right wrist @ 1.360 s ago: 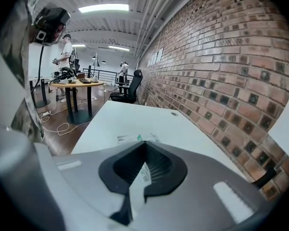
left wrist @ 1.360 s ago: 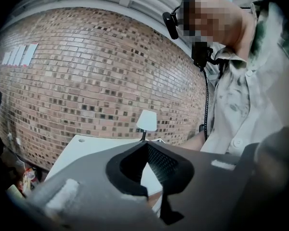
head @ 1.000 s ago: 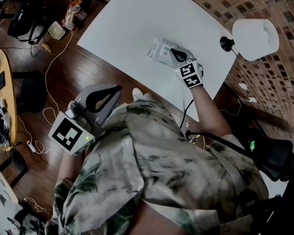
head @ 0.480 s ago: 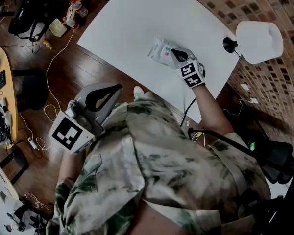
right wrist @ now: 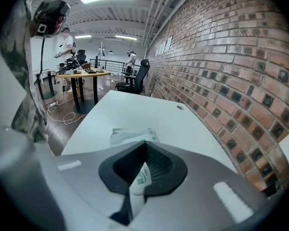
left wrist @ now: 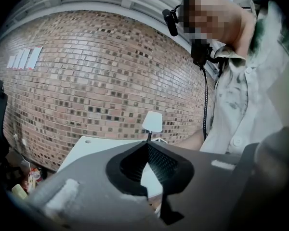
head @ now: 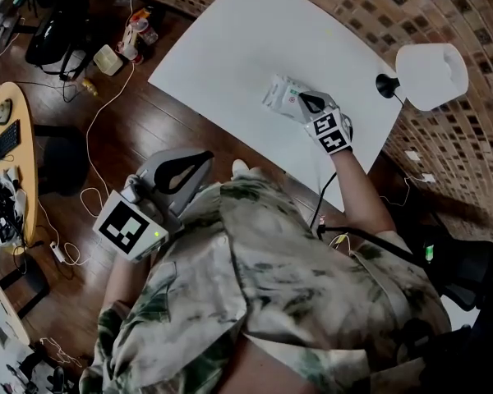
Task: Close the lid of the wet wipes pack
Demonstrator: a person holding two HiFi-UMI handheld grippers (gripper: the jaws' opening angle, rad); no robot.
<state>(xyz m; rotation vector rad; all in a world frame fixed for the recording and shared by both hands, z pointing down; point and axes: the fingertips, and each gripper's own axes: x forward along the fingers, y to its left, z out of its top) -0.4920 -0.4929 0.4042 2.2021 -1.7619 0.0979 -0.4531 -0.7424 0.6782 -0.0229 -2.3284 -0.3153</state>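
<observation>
On the white bench (head: 230, 48), near its edge closest to me, the wet wipes pack (head: 283, 95) lies flat. My right claw (head: 306, 98) is brought down on top of it, at the end nearest me. The right gripper view shows that claw (right wrist: 145, 142) clenched, tips together and nothing pinched between them. Part of the pack (right wrist: 130, 136) shows just beyond the tips, and a strip of green-printed wrapper shows through the gap below. My left claw (head: 207, 153) is also clenched and empty. It hangs well back from the bench, low by my side above the wooden floor (head: 107, 138), and takes no part. A white lamp (head: 431, 72) stands at the bench's far right corner, well clear of the work.

No view shows the lid itself, so I cannot say whether it is seated. I judge the step in hand to be pressing it shut. To do that well, I would keep the tips closed and push straight down on the flap, not across it, since the soft pack can slide on the smooth top. I would then sweep the pressure along the whole rim until it lies flush. Steadying the pack's far end with the idle left claw would stop it creeping toward the wall.
</observation>
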